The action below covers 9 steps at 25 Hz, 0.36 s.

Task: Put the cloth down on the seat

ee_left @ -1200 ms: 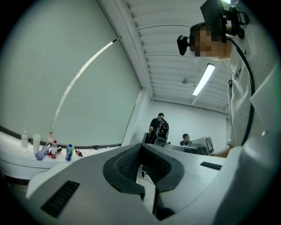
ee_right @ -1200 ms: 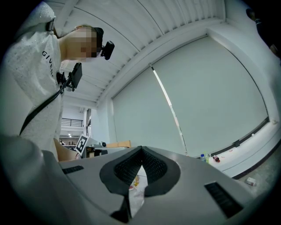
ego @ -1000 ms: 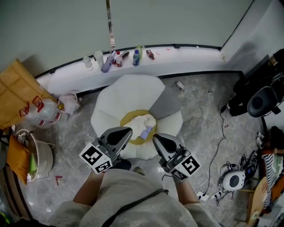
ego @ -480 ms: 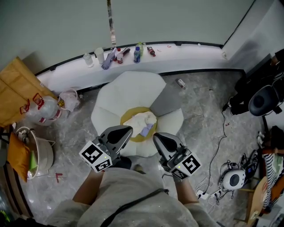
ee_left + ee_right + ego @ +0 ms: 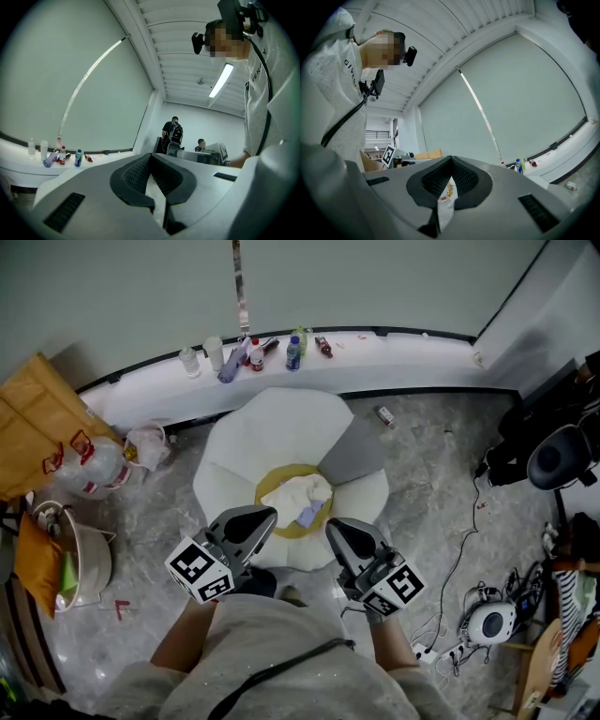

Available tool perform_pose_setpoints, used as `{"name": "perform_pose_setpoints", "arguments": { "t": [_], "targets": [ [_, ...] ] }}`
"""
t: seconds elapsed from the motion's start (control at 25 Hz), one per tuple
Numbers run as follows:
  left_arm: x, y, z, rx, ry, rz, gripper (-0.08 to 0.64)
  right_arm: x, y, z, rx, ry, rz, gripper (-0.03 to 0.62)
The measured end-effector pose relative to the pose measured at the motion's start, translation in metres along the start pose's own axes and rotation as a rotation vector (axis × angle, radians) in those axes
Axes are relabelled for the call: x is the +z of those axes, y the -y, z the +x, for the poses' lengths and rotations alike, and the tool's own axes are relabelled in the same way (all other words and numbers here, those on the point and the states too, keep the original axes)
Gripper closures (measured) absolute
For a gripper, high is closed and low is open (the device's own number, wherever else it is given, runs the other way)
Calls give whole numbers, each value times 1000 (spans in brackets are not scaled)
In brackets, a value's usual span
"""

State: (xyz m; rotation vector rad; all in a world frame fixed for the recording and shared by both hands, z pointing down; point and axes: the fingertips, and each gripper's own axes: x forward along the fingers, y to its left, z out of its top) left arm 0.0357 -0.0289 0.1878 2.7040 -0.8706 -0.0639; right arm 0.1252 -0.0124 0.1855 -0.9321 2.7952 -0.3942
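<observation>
A crumpled cream cloth (image 5: 297, 495) with a lilac patch lies on the yellow centre (image 5: 277, 480) of a white flower-shaped seat (image 5: 272, 432) on the floor. No gripper touches it. My left gripper (image 5: 258, 515) hangs just short of the seat's near edge, left of the cloth, its jaws meeting at the tips with nothing between them. My right gripper (image 5: 335, 525) is level with it on the right, also shut and empty. In the left gripper view the gripper (image 5: 150, 155) points level at the room. The right gripper (image 5: 451, 158) does the same in its own view.
A white ledge (image 5: 394, 357) behind the seat carries several bottles (image 5: 294, 351). An orange bag (image 5: 37, 423), a plastic bag (image 5: 98, 470) and a metal pot (image 5: 86, 563) stand at the left. A black chair (image 5: 558, 456), cables and a white device (image 5: 489, 622) are at the right.
</observation>
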Motion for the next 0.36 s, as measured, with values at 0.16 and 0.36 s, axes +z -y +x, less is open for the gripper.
{"name": "perform_pose_setpoints", "arguments": {
  "t": [0.16,0.36],
  "targets": [
    [-2,-4,-5,12,-2,-9,546,-3,-1,5,5,-3,6,575],
    [-1,-11,-10,16,2,-19,546,-5,-1,12,3,-7,15,575]
  ]
}}
